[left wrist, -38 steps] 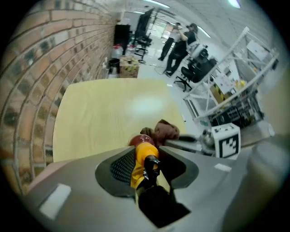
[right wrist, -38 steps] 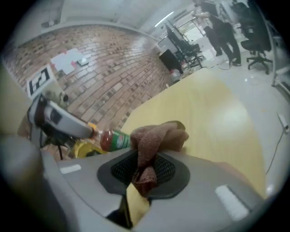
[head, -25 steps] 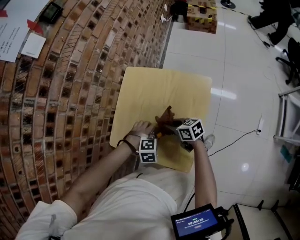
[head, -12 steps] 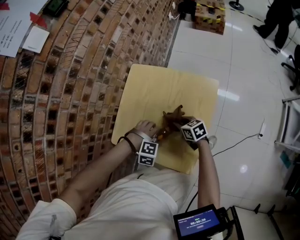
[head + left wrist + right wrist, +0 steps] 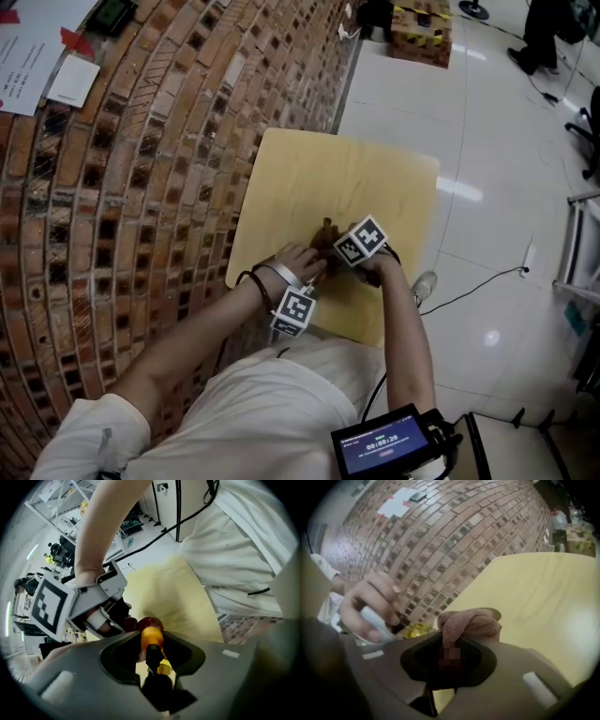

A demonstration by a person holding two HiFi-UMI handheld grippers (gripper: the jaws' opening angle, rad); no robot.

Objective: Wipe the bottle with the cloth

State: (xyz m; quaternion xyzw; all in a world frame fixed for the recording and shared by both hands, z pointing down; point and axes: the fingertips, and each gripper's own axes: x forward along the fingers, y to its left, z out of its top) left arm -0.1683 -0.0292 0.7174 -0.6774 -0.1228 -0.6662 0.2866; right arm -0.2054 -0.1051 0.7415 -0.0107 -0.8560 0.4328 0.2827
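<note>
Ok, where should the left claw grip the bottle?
Probably by its dark near end, from above, as the left claw has it: the bottle points out past the jaws, leaving its orange body bare for the cloth in the right claw.

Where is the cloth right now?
In the right gripper view, the cloth is bunched and pinched by the right gripper, just right of the bottle, over the table.
</note>
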